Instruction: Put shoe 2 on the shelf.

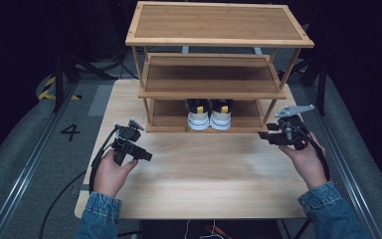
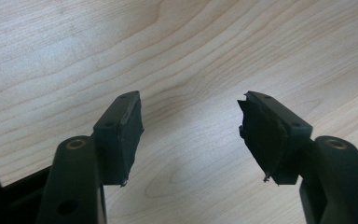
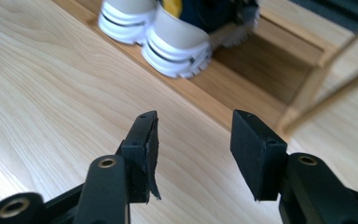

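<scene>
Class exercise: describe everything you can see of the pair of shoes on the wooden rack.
The pair of shoes stands side by side on the bottom shelf of the three-tier wooden rack, heels facing the person. They are sneakers with white heels marked by dark stripes, thick white treaded soles, dark collars and yellow pull tabs. Both are upright, close together, roughly centred on the shelf, toes hidden beneath the middle shelf. Neither gripper touches them.

I'm working in what looks like a recording studio or lab, not a home: a pale wooden table (image 1: 204, 169) stands alone in a dark, black-walled room, grey floor around it, a painted number four (image 1: 70, 132) at left, yellow-black hazard tape (image 1: 47, 88) far left, stands behind.
</scene>
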Motion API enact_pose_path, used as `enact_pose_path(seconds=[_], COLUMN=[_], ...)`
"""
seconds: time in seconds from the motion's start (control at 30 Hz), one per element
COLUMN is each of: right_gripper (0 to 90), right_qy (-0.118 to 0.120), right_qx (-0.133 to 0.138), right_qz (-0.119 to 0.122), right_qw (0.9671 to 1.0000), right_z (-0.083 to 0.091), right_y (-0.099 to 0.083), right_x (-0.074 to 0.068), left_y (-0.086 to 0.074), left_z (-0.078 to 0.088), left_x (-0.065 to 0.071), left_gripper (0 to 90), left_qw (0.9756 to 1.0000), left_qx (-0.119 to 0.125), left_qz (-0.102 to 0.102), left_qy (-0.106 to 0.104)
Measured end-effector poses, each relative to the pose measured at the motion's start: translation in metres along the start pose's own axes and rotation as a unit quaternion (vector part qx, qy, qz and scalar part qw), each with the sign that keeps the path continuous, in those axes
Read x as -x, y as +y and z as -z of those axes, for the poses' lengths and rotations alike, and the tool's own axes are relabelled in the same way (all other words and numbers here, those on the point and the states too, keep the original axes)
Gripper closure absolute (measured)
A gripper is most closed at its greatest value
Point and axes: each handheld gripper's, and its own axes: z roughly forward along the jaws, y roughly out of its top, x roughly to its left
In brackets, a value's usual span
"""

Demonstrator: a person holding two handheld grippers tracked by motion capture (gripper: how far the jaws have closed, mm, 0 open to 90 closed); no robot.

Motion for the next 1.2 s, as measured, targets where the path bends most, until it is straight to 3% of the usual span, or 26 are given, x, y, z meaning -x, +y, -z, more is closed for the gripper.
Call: enact_pose_path(seconds=[0.2, 0.3, 0.4, 0.53, 0.57, 0.6, 0.7, 0.8, 0.87, 0.93, 1.03, 1.2], right_gripper=[50.7, 50.2, 53.0, 52.6, 52.6, 51.2, 49.6, 49.3, 49.4, 48.1, 45.7, 43.3], right_qy=[0.016, 0.021, 0.007, 0.008, 0.008, 0.004, 0.004, -0.004, 0.005, 0.004, -0.007, -0.025], right_qx=[-0.007, -0.002, -0.02, -0.068, -0.068, -0.087, -0.103, -0.147, -0.181, -0.195, -0.205, -0.209], right_qz=[-0.022, -0.057, -0.092, -0.133, -0.133, -0.143, -0.147, -0.158, -0.175, -0.18, -0.177, -0.17], right_qw=[0.9996, 0.9982, 0.9955, 0.9888, 0.9888, 0.9859, 0.9837, 0.9763, 0.9678, 0.9641, 0.9626, 0.9628], right_z=[0.008, 0.011, 0.009, 0.003, 0.003, -0.001, -0.004, -0.012, -0.018, -0.021, -0.024, -0.025], right_y=[-0.026, -0.04, -0.051, -0.064, -0.064, -0.07, -0.074, -0.082, -0.087, -0.091, -0.095, -0.098], right_x=[0.027, 0.044, 0.055, 0.069, 0.069, 0.073, 0.076, 0.08, 0.082, 0.082, 0.082, 0.082], left_y=[-0.001, -0.004, -0.005, -0.005, -0.005, -0.005, -0.006, -0.006, -0.006, -0.006, -0.007, -0.008], left_z=[0.0, 0.001, 0.001, -0.002, -0.002, -0.003, -0.004, -0.005, -0.006, -0.006, -0.007, -0.01], left_x=[-0.003, -0.003, -0.005, -0.01, -0.01, -0.012, -0.015, -0.018, -0.021, -0.022, -0.023, -0.026], left_gripper=[33.7, 33.1, 30.9, 30.1, 30.0, 30.1, 30.0, 30.1, 29.5, 29.6, 29.5, 28.9], left_qw=[0.9997, 0.9987, 0.9987, 0.9992, 0.9992, 0.9994, 0.9995, 0.9995, 0.9992, 0.9989, 0.9989, 0.9984], left_qx=[0.005, 0.002, 0.001, -0.013, -0.013, -0.019, -0.023, -0.031, -0.04, -0.045, -0.046, -0.05], left_qz=[-0.022, -0.05, -0.051, -0.038, -0.038, -0.03, -0.022, -0.009, 0.004, 0.01, 0.01, 0.018], left_qy=[-0.003, -0.006, -0.005, -0.002, -0.002, 0.0, 0.003, 0.005, -0.001, 0.002, 0.008, 0.016])
